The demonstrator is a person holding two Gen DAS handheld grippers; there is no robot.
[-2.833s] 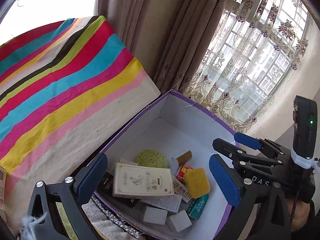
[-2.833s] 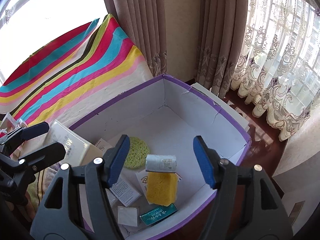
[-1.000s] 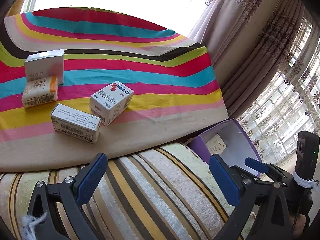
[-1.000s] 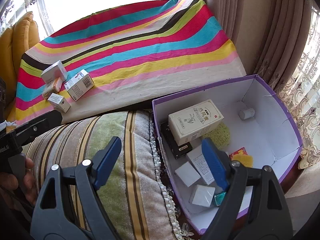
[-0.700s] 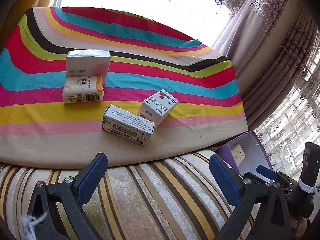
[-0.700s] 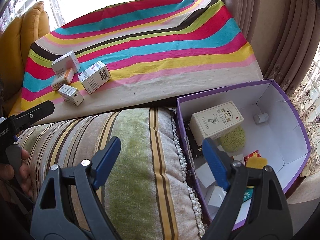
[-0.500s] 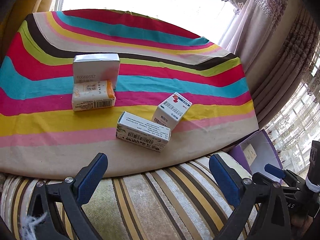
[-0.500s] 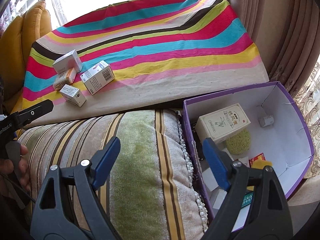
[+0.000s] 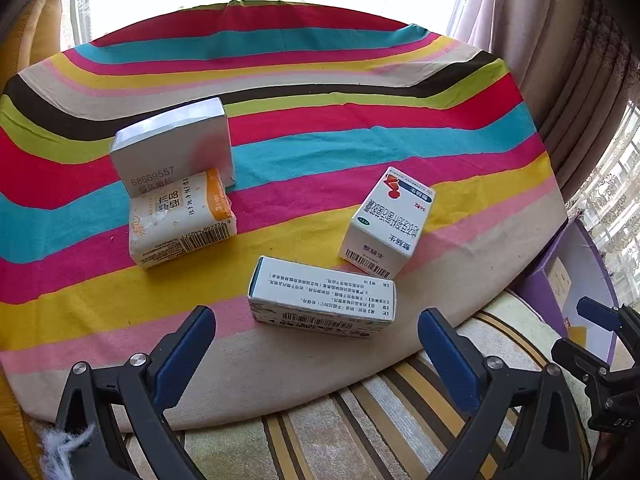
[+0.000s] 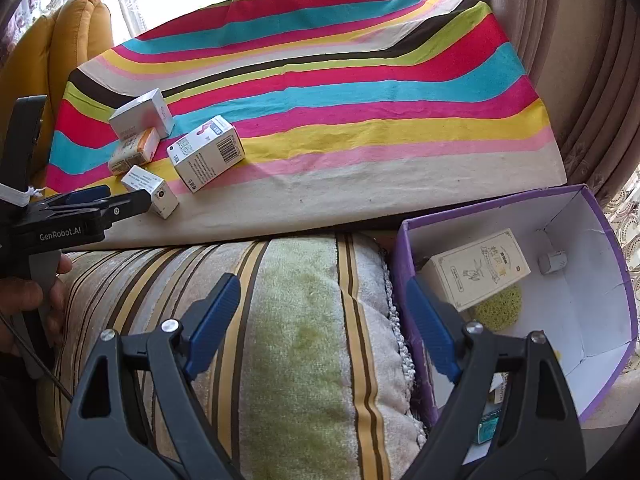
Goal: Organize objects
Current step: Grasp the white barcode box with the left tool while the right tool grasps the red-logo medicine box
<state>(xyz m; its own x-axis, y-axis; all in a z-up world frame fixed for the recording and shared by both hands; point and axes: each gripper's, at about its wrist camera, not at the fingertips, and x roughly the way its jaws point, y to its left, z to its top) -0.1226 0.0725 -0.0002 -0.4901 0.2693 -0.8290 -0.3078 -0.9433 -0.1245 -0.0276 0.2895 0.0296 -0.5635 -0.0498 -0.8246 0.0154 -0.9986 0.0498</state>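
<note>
Several small packages lie on the striped cloth [image 9: 320, 128]: a long white box [image 9: 322, 298] nearest me, a white box with a red mark [image 9: 386, 224] to its right, a tissue pack [image 9: 182, 220] and a silver box [image 9: 172, 146] at the left. My left gripper [image 9: 316, 356] hangs open just in front of the long white box, with nothing between its fingers. My right gripper [image 10: 320, 328] is open and empty over the striped cushion [image 10: 304, 344]. The purple box [image 10: 612, 320] at the right holds a cream carton [image 10: 480, 268], a green sponge [image 10: 500, 308] and other items.
In the right wrist view a hand [image 10: 28, 304] holds the left gripper's handle at the far left. A yellow cushion [image 10: 64, 40] stands behind the cloth. Curtains [image 10: 580, 60] hang at the right, beside the purple box.
Both grippers swung left from over the purple box to the striped cloth. The left one then came down closer to the small boxes. Both stayed open and empty.
</note>
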